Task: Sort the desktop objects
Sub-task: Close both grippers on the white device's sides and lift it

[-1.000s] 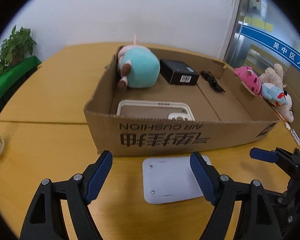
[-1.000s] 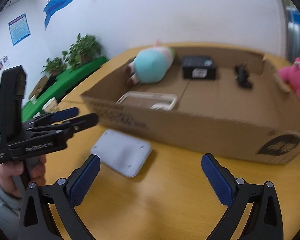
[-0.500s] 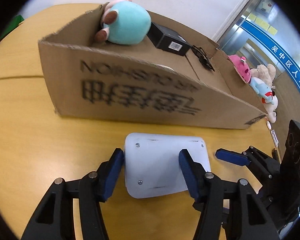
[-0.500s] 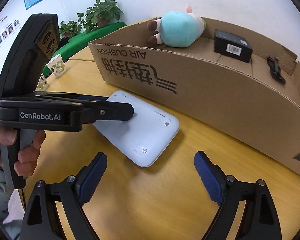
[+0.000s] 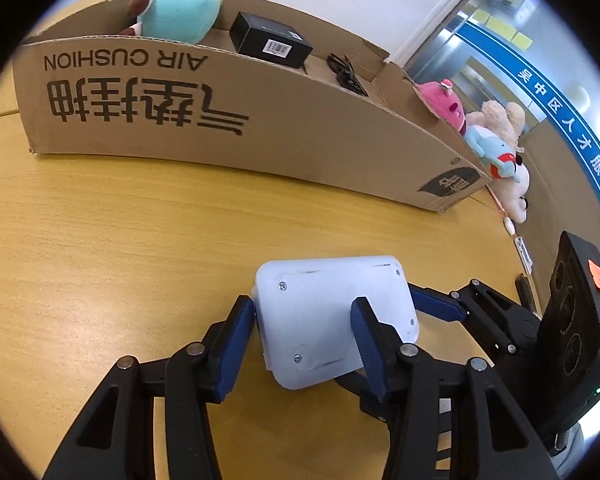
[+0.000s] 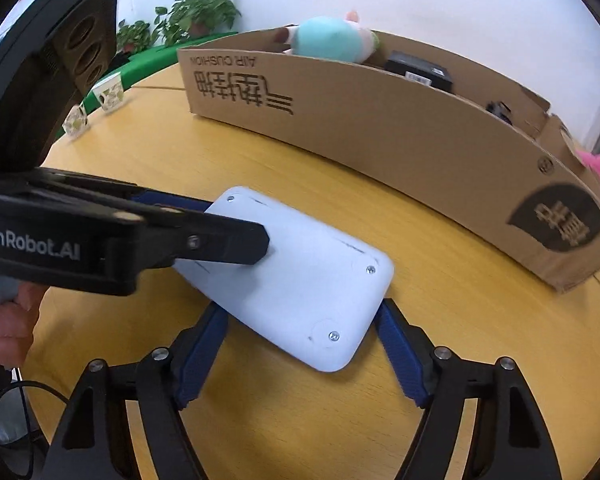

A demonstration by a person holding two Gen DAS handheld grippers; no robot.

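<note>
A flat white device (image 5: 332, 316) with rounded corners and small screws lies on the yellow table in front of the open cardboard box (image 5: 260, 120). My left gripper (image 5: 300, 308) is closing over its left end. One pad meets the left edge, while the other finger (image 5: 364, 332) rests across the top face. From the other side, my right gripper (image 6: 302, 308) is closing with the device's (image 6: 300, 276) near end between its pads, a thin gap at each side. In the left wrist view, one right finger (image 5: 440, 308) shows behind the device.
In the box sit a teal plush (image 5: 176, 4), a black carton (image 5: 270, 40) and a small black item (image 5: 346, 74). Plush toys (image 5: 496, 140) lie right of the box. Paper cups (image 6: 110, 94) and potted plants (image 6: 196, 12) stand far left. A hand (image 6: 8, 320) holds the left gripper.
Both grippers have come down and forward onto the white device, and their jaws have narrowed. The right gripper now straddles the device's end. The left finger now lies across its top.
</note>
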